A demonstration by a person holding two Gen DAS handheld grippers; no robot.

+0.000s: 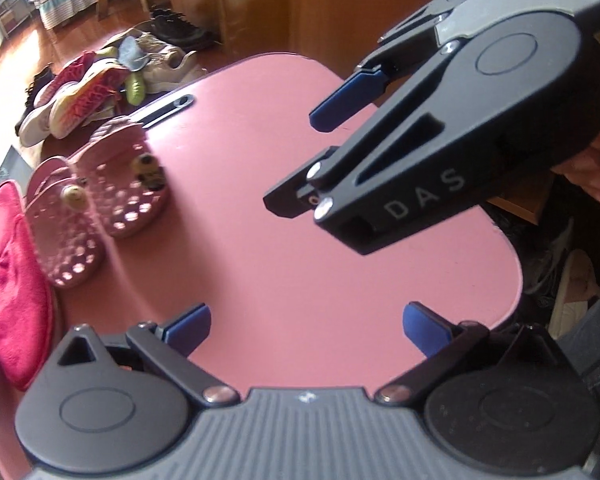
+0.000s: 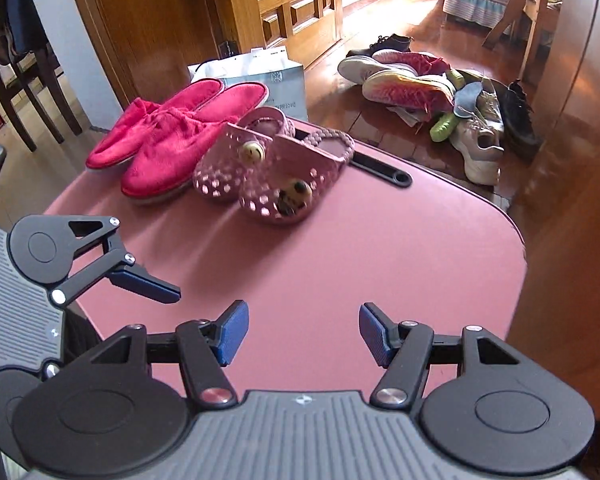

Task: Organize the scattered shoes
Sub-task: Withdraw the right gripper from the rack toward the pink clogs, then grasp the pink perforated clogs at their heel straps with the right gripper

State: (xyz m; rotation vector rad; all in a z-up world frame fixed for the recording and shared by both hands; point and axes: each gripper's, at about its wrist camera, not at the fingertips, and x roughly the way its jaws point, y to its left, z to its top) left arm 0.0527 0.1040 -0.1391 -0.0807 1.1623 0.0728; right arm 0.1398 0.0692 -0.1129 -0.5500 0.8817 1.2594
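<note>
Here the fingers of both grippers are spread wide and nothing is held. The left gripper [image 1: 306, 326] sits at the bottom of its own view over bare pink tabletop [image 1: 300, 208]; the right gripper [image 2: 302, 332] hangs likewise low in its view, and in the left view it reaches in from the upper right.

Further out, two pairs are seen side by side on the tabletop: pink perforated clogs [image 2: 268, 168] at centre and red fabric slippers [image 2: 168, 136] just to their left. In the right view, all four toes point toward the lower left, long axes running diagonally and roughly parallel.

Beyond the tabletop, a jumbled heap of sneakers [image 2: 428, 88] lies on the wooden floor at upper right, pointing in mixed directions.

The clogs are judged light, springy and somewhat slick, best taken at the heel strap or side wall. The slippers are judged soft and floppy, best pinched at the stiffer sole edge.
</note>
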